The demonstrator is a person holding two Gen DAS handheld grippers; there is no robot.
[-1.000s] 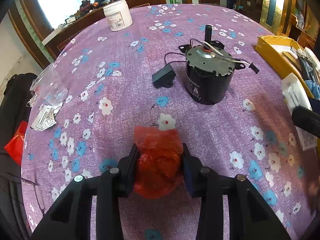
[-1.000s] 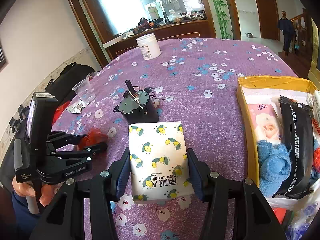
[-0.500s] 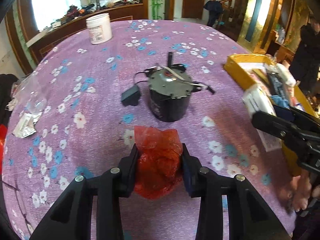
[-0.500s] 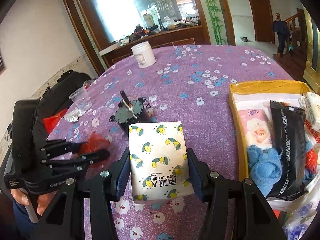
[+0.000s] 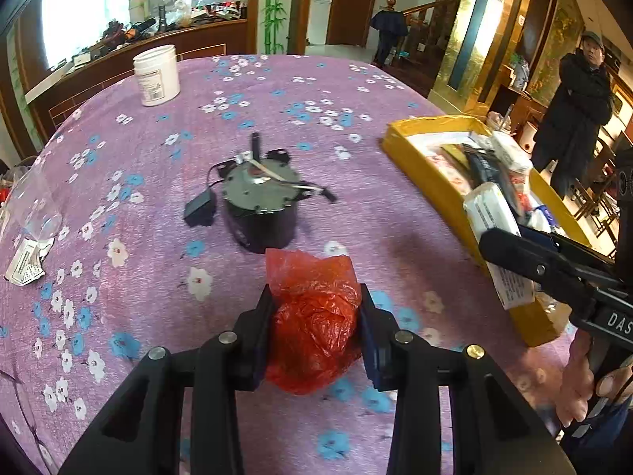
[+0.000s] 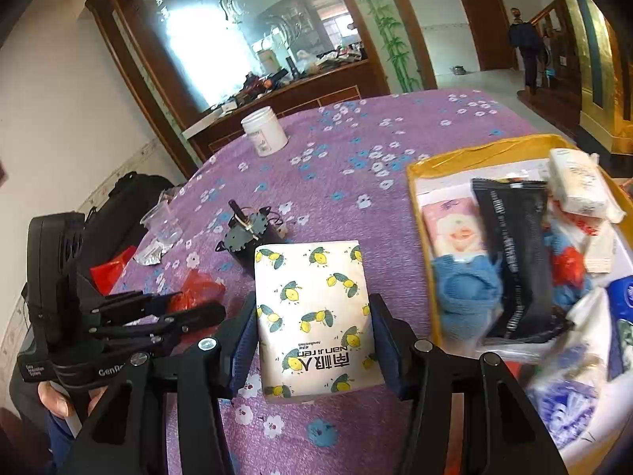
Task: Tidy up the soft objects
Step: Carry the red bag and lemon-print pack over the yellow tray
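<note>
My left gripper (image 5: 315,304) is shut on a crumpled red plastic bag (image 5: 312,316), held above the purple flowered tablecloth (image 5: 138,285). My right gripper (image 6: 312,316) is shut on a white tissue pack with lemon prints (image 6: 316,312). The yellow box (image 6: 419,237) at the right holds several soft things: a pink tissue pack (image 6: 455,229), a blue cloth (image 6: 463,289), a black packet (image 6: 514,253) and white packs. The box also shows in the left wrist view (image 5: 427,174), with the right gripper (image 5: 510,245) near its front end. The left gripper also shows in the right wrist view (image 6: 198,308).
A black motor with wires (image 5: 259,206) stands mid-table, just beyond the red bag. A white jar (image 5: 156,75) is at the far side. A clear plastic cup (image 5: 35,202) and a foil packet (image 5: 25,265) lie at the left edge. A man (image 5: 577,107) stands beyond the box.
Both grippers have moved right toward the yellow box, each still holding its item. The box and its contents now fill more of both views.
</note>
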